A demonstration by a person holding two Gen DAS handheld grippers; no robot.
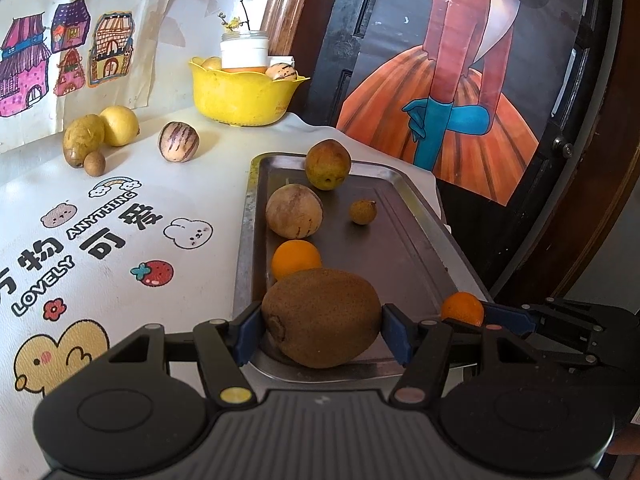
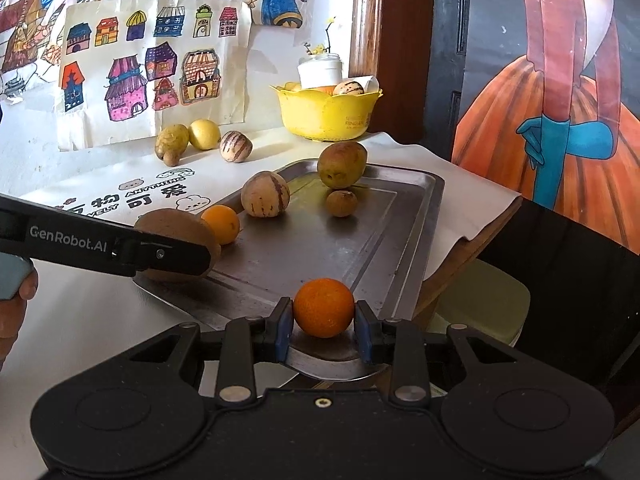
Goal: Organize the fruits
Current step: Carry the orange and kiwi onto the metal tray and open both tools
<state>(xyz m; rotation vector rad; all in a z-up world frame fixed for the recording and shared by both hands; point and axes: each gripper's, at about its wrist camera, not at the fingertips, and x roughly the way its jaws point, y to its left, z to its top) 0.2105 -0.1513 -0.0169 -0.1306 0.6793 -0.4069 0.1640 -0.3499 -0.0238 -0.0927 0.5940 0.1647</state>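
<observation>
Bright daylight, soft shadows, sheen on the metal tray (image 2: pixel 404 216); fisheye bending and dark corners.

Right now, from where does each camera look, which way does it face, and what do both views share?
Left wrist: on the left gripper, facing forward and down along the metal tray; its fingers hold a kiwi; the right gripper enters at right.
Right wrist: on the right gripper, facing the tray's near corner; its fingers hold a small orange; left gripper and a hand show at left.
Shared: tray, both held fruits, yellow bowl.
</observation>
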